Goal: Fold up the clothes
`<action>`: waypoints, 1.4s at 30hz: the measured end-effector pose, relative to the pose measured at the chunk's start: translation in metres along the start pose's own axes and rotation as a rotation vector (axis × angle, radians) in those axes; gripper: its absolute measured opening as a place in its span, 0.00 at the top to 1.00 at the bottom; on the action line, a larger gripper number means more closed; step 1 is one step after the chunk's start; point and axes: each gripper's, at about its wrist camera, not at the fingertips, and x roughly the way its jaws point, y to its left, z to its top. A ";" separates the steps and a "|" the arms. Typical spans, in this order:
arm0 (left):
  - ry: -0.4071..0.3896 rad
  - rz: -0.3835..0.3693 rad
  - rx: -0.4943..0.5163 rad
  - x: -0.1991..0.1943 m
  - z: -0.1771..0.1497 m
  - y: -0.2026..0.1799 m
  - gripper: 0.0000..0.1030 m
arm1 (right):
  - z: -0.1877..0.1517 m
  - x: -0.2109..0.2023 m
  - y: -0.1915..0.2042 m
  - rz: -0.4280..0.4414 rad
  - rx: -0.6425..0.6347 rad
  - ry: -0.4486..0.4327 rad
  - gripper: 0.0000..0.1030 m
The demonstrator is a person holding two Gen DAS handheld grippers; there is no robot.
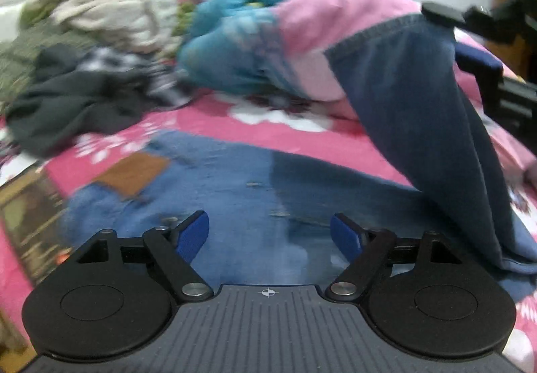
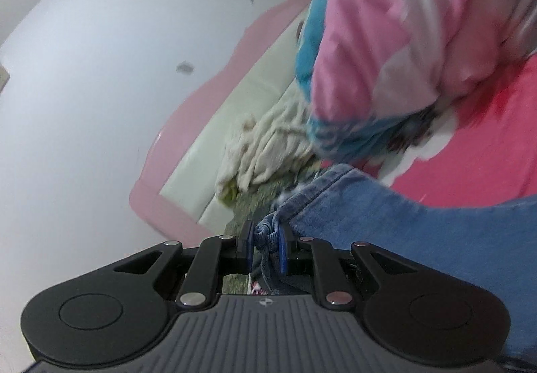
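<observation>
The jeans [image 1: 255,198] lie spread on the pink floral bedspread [image 1: 208,124], one leg lifted by the right gripper [image 2: 265,243], clamped on its hem. The left gripper [image 1: 270,235] hovers wide above the denim. Beyond, blurred, probably a crumpled quilt [image 1: 268,34].

Home bedroom, pink floral bedspread [image 1: 208,134], cream padded headboard [image 2: 248,104] edged in pink, heaps of loose laundry [image 1: 110,13]
</observation>
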 end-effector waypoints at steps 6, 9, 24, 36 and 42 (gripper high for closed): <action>0.002 -0.125 -0.073 -0.017 -0.001 0.026 0.32 | -0.017 0.060 0.005 0.008 -0.025 0.129 0.85; -0.001 -0.176 -0.112 -0.024 -0.002 0.038 0.32 | -0.029 0.091 0.007 -0.016 -0.056 0.204 0.85; -0.007 -0.242 -0.154 -0.030 -0.006 0.057 0.31 | -0.063 0.153 0.005 -0.096 -0.135 0.426 0.85; 0.009 -0.206 -0.139 -0.039 -0.003 0.056 0.28 | -0.058 0.162 -0.001 -0.062 -0.084 0.586 0.65; -0.018 -0.157 -0.139 -0.054 0.000 0.054 0.25 | -0.023 0.058 0.015 0.034 0.002 0.427 0.57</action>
